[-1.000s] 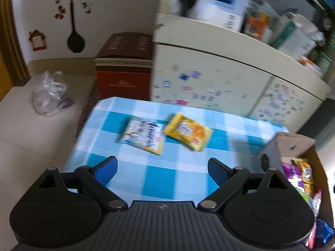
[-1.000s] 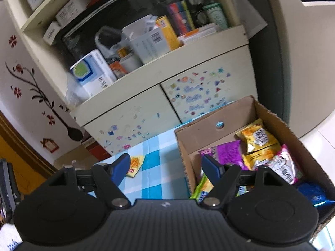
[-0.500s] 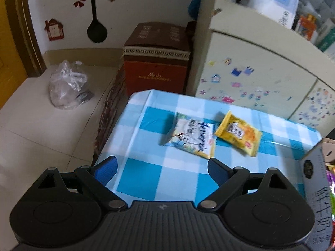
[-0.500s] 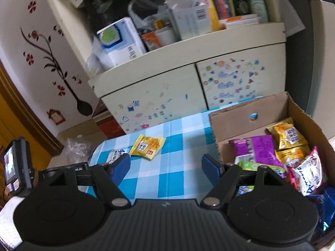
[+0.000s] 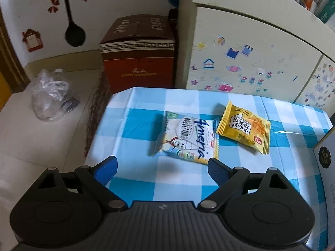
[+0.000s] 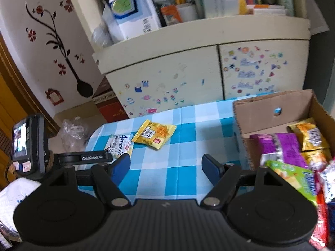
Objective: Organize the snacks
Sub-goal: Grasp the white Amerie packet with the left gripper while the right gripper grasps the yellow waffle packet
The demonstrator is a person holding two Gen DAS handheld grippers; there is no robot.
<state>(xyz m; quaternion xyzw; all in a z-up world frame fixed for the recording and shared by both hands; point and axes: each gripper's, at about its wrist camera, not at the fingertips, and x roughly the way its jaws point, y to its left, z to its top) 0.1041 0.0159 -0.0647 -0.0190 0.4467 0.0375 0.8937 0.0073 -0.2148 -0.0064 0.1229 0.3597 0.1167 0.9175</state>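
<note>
A white snack packet [image 5: 186, 138] and a yellow snack packet [image 5: 244, 127] lie side by side on the blue checked tablecloth [image 5: 180, 186]. My left gripper [image 5: 161, 167] is open and empty, hovering just in front of the white packet. In the right wrist view the white packet [image 6: 119, 146] and the yellow packet [image 6: 153, 133] lie to the left of a cardboard box [image 6: 270, 106] holding several snack packets. My right gripper [image 6: 166, 165] is open and empty above the cloth, left of the box.
A cream cabinet [image 6: 188, 67] with stickers stands behind the table. A red-brown carton [image 5: 138, 56] and a clear plastic bag [image 5: 52, 96] sit on the floor at the left. The left gripper's body and screen [image 6: 27, 144] show at the left in the right wrist view.
My left gripper has moved in towards the two packets, which now look larger and nearer. My right gripper has swung left, away from the box, bringing both packets into its view.
</note>
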